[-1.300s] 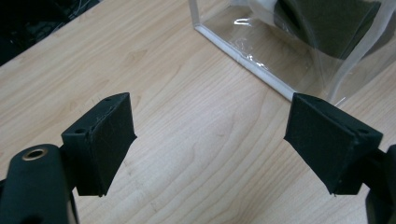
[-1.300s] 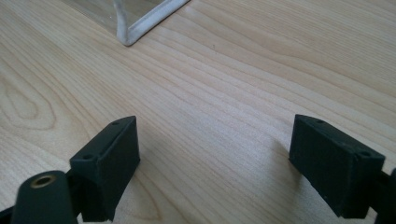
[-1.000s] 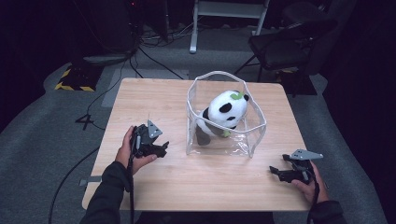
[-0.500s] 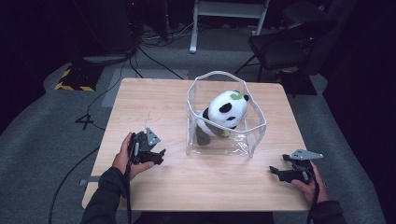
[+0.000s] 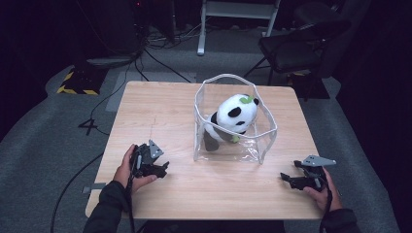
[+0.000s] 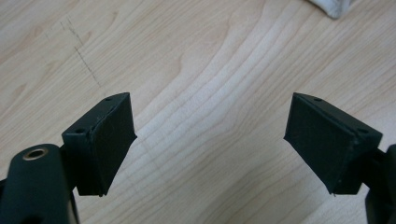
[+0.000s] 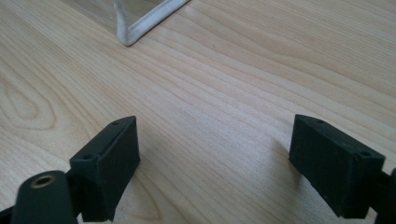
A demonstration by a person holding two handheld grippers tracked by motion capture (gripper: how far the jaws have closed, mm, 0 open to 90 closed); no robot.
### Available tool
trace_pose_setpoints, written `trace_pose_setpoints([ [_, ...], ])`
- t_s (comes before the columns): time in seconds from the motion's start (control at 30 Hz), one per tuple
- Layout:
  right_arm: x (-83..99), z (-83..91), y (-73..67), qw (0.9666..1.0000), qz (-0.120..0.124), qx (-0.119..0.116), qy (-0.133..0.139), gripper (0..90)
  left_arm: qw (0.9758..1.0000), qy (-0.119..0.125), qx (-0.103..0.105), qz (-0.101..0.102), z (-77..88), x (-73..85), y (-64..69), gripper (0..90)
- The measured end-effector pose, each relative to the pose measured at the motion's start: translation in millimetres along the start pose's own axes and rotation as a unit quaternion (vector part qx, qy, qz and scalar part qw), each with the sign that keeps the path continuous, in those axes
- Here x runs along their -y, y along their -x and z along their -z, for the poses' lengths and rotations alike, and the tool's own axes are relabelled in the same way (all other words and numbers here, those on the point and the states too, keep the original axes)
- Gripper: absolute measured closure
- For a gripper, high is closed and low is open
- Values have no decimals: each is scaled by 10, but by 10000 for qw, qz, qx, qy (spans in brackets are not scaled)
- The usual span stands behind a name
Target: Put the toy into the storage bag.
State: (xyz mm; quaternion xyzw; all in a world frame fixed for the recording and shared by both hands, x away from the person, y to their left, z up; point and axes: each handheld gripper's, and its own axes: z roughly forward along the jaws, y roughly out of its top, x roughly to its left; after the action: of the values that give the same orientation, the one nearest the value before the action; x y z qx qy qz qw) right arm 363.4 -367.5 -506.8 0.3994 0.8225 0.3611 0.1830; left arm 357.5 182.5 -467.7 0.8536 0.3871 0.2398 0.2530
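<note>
A plush panda (image 5: 235,115) sits inside a clear plastic bag (image 5: 265,145) with white trim, standing open at the table's middle right. My left gripper (image 5: 163,168) rests low at the front left of the table, a short way left of the bag, open with nothing between its jaws (image 6: 208,149). My right gripper (image 5: 285,177) lies at the front right corner, below the bag's right side, also open and empty (image 7: 215,161). The bag's white bottom corner (image 7: 128,35) appears in the right gripper view, and a bit of white trim (image 6: 329,7) in the left gripper view.
The light wooden table (image 5: 160,111) has bare surface on its left half. A black chair (image 5: 296,46) stands beyond the far right corner, and cables (image 5: 160,58) lie on the grey floor behind the table.
My left gripper has drawn back toward the table's front edge, away from the bag. The right gripper has stayed where it was.
</note>
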Motion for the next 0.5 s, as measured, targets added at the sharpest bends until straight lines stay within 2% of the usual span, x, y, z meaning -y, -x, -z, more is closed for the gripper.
trace_pose_setpoints([
  [0.27,0,0,0,10000,1,-1,-1,161,9999,-116,-3,24,-14,138,23,162],
  [0.5,0,0,0,10000,1,0,-2,161,9997,-173,64,141,-25,253,44,161],
])
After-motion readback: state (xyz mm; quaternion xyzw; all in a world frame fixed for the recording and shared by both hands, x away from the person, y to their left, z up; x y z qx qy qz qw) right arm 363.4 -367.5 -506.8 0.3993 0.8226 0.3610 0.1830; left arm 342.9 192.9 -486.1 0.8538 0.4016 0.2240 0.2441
